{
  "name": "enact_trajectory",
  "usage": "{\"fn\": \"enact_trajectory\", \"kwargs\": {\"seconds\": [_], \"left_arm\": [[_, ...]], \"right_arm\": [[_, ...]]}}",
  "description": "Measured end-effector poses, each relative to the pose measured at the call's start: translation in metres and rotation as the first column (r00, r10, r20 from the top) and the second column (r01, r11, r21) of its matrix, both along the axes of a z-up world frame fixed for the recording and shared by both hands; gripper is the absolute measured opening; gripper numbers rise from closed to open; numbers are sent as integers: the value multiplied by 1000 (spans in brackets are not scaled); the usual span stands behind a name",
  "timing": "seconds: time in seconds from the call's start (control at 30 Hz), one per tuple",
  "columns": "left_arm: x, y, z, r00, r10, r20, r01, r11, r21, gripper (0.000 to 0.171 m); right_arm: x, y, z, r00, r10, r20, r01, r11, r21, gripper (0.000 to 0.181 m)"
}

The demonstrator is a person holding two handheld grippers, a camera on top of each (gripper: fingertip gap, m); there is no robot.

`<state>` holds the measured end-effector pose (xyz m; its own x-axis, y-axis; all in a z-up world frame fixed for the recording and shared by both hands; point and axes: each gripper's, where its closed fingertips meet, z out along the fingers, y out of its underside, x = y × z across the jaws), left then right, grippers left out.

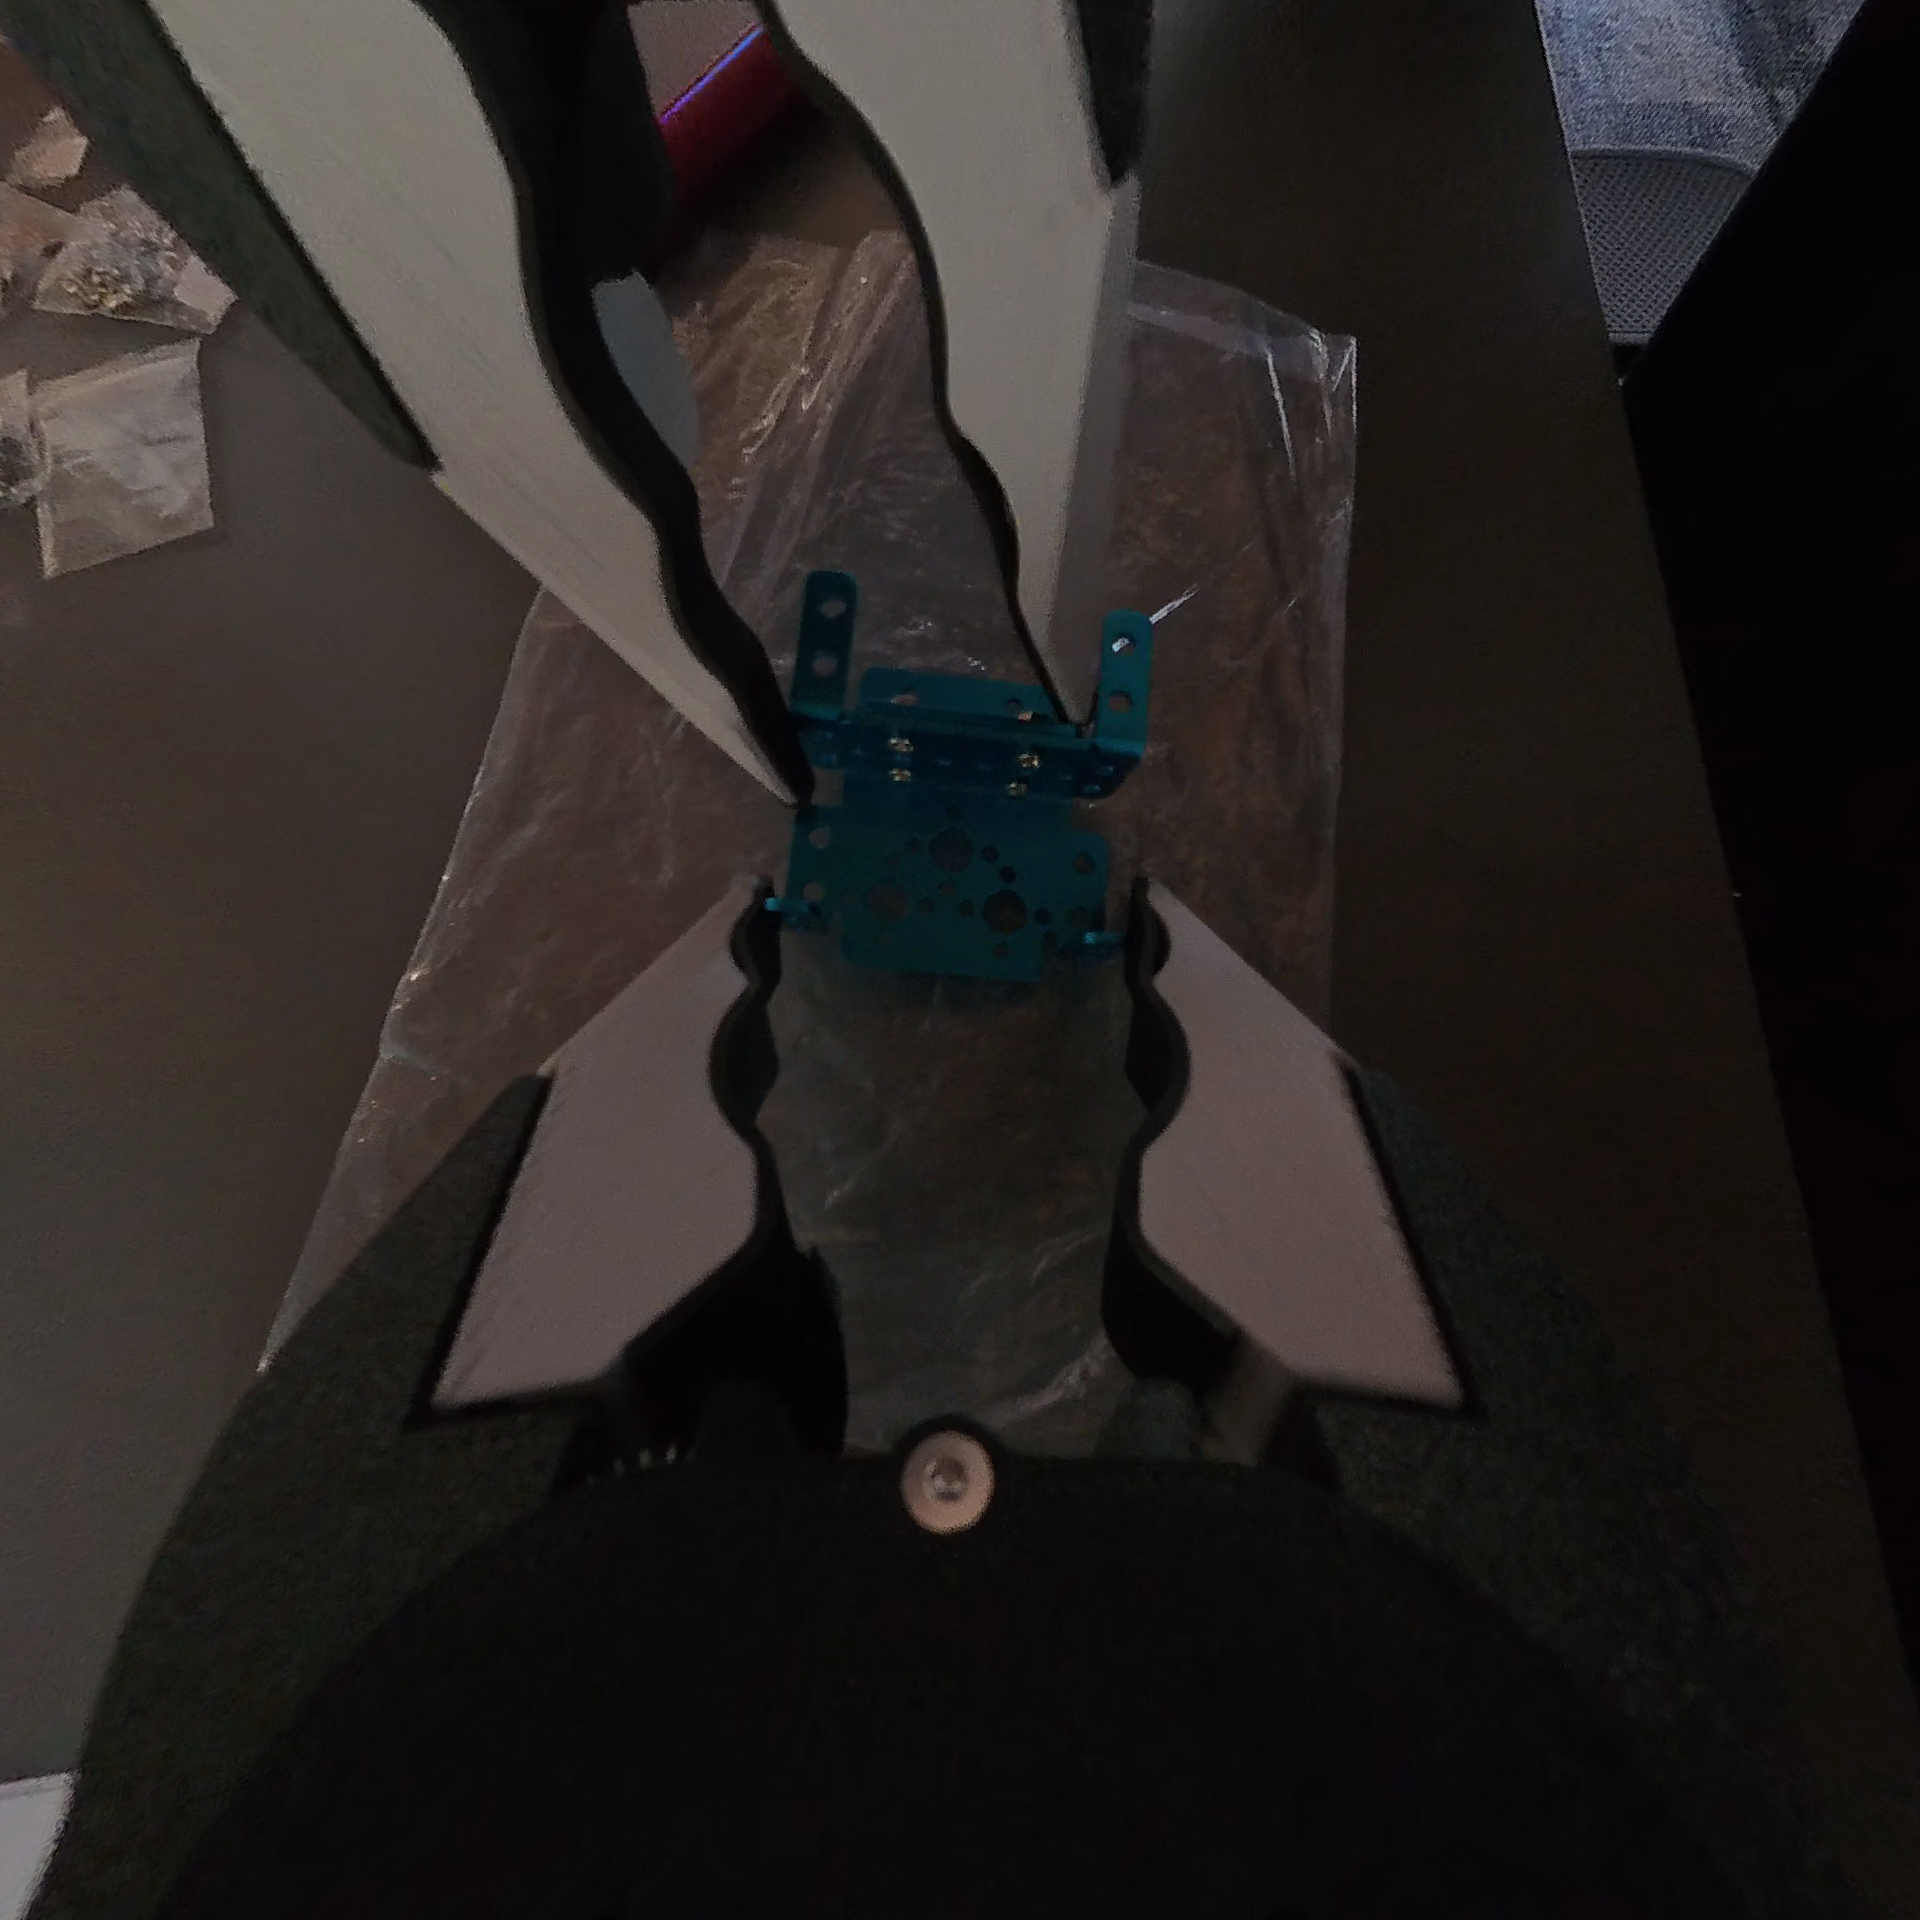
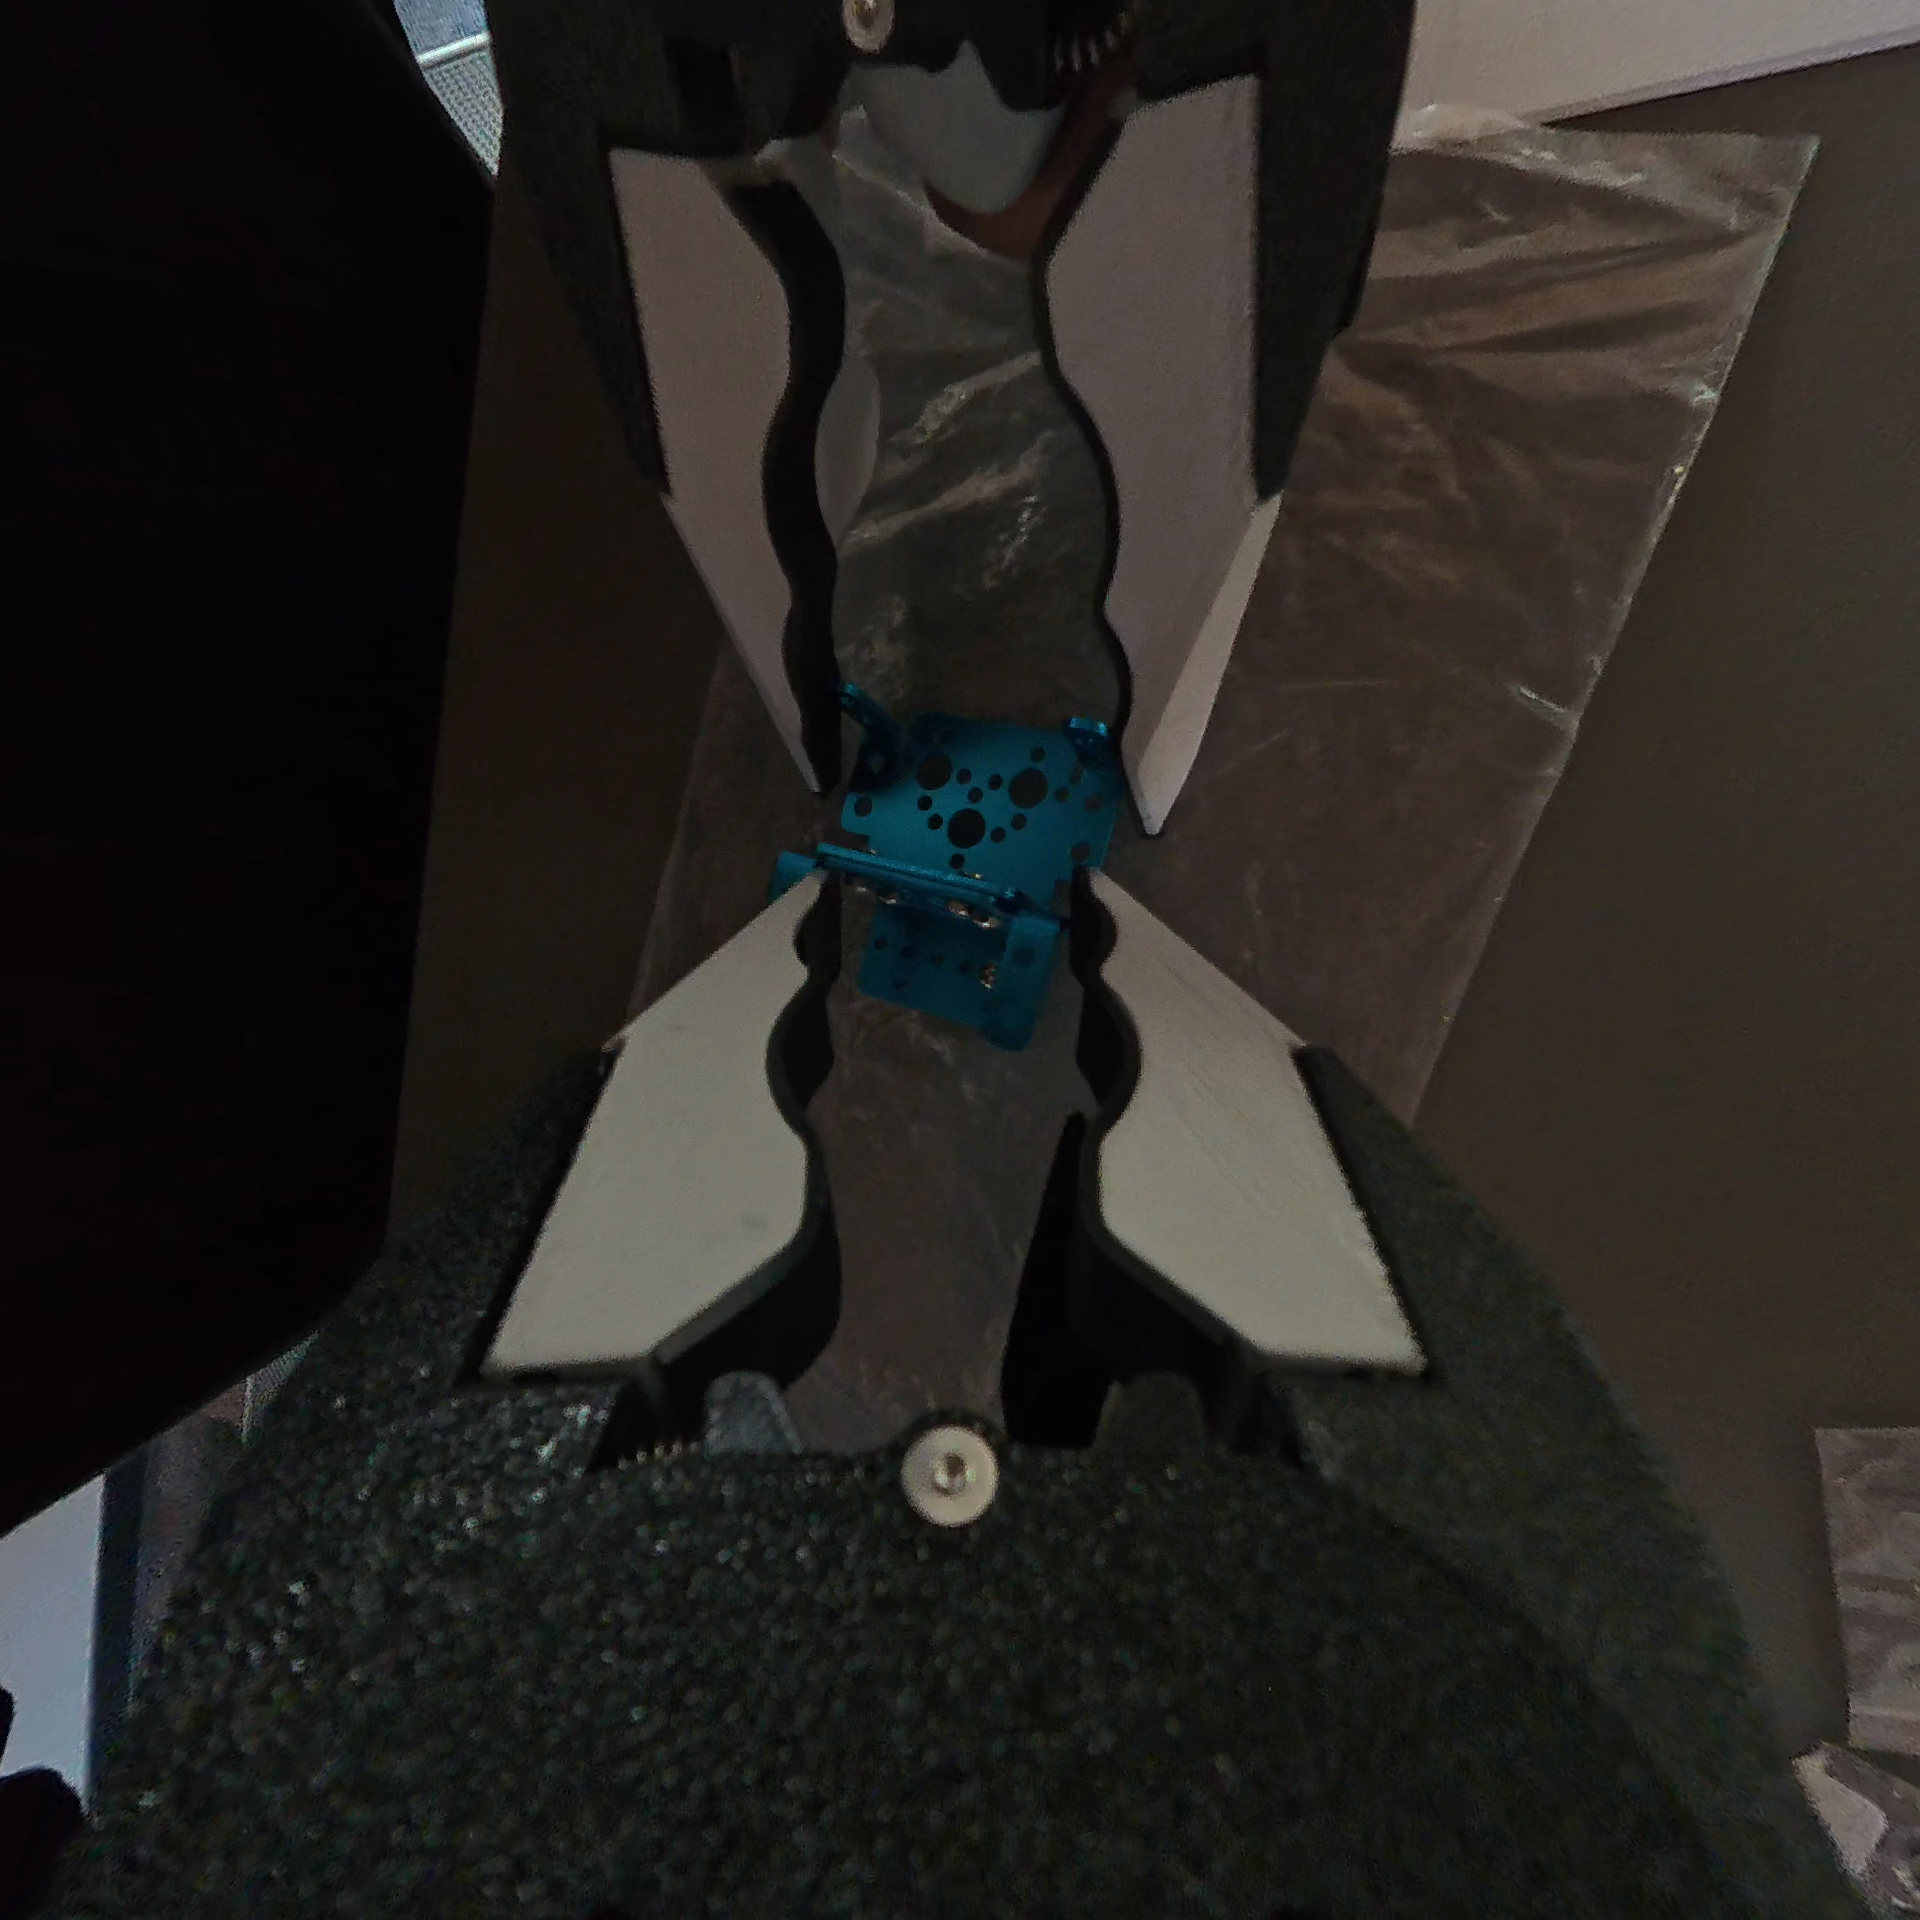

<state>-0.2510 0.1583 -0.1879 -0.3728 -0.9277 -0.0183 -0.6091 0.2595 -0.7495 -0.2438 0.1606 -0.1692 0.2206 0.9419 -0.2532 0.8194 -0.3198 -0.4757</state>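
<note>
A blue metal bracket assembly [image 1: 951, 831], made of a perforated plate and a U-shaped bracket joined by small screws, is held above a clear plastic bag [image 1: 1205, 499]. My left gripper [image 1: 951, 906] is closed on the side tabs of the perforated plate. My right gripper [image 1: 935, 756] comes in from the far side and is closed on the U-shaped bracket. In the right wrist view, the right gripper [image 2: 948, 883] clamps the bracket end of the assembly [image 2: 966, 821], and the left gripper [image 2: 982, 802] clamps the plate from the opposite side.
The plastic bag [image 2: 1475, 436] lies on a dark table [image 1: 312, 831]. Several small bags of hardware [image 1: 104, 416] lie at the far left. A mesh chair [image 1: 1683, 208] stands beyond the table's right edge. A black object [image 2: 208, 623] fills the left of the right wrist view. Both grippers' tips are close together, under 4 cm apart.
</note>
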Motion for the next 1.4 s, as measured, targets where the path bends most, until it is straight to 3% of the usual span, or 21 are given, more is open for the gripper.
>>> {"fn": "enact_trajectory", "kwargs": {"seconds": [0.2,0.87,1.0,1.2,1.3,1.4], "left_arm": [[0,0,0,1000,-1,-2,1,1000,-2,67],[0,-1,-3,1000,-2,-7,2,1000,25,67],[1,1,-3,1000,9,-12,-9,1000,15,67],[0,0,-3,1000,2,-7,-1,1000,24,67],[0,0,-3,1000,0,-9,1,1000,22,67],[0,0,-3,1000,-2,-10,2,1000,21,67]], "right_arm": [[-1,0,-1,1000,1,19,-1,1000,13,44],[-3,-3,4,993,-14,-115,-4,987,-159,42],[1,-5,1,997,55,-59,-59,997,-58,54],[1,-7,3,994,107,1,-106,991,79,54],[5,-3,3,996,89,-1,-89,994,61,48],[11,2,-10,995,94,38,-97,990,104,54]]}}
